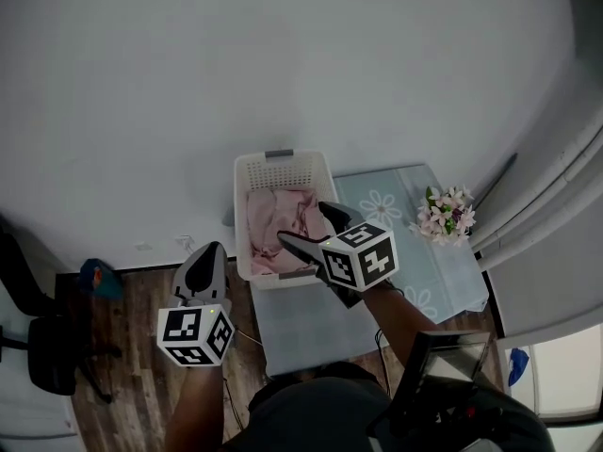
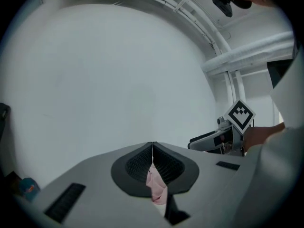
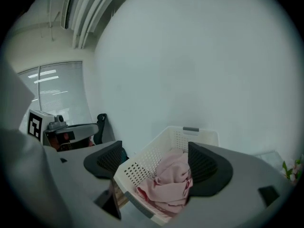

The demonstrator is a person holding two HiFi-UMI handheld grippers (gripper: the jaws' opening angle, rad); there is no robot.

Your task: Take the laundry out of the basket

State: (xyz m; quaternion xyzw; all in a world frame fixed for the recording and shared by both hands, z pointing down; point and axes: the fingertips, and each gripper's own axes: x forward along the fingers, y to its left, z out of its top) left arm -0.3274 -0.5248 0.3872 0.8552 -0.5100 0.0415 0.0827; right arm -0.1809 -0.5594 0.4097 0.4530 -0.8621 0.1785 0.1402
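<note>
A white slatted laundry basket (image 1: 247,179) stands against the wall with pink laundry (image 1: 278,226) heaped in it. In the right gripper view the basket (image 3: 142,165) and the pink laundry (image 3: 171,182) lie straight ahead. My right gripper (image 1: 303,224) hovers open over the basket's near rim, its jaws wide apart and touching nothing. My left gripper (image 1: 203,260) is left of the basket over the floor, pointing at the wall, jaws shut. In its own view the left gripper (image 2: 152,144) has its tips together; a sliver of pink (image 2: 156,188) shows in the gap below them, and I cannot tell what it is.
The basket sits at the left end of a table under a pale blue flower-print cloth (image 1: 424,252). A bunch of flowers (image 1: 447,213) lies at its far right. A black chair (image 1: 47,351) and a blue object (image 1: 99,277) are on the wooden floor at left.
</note>
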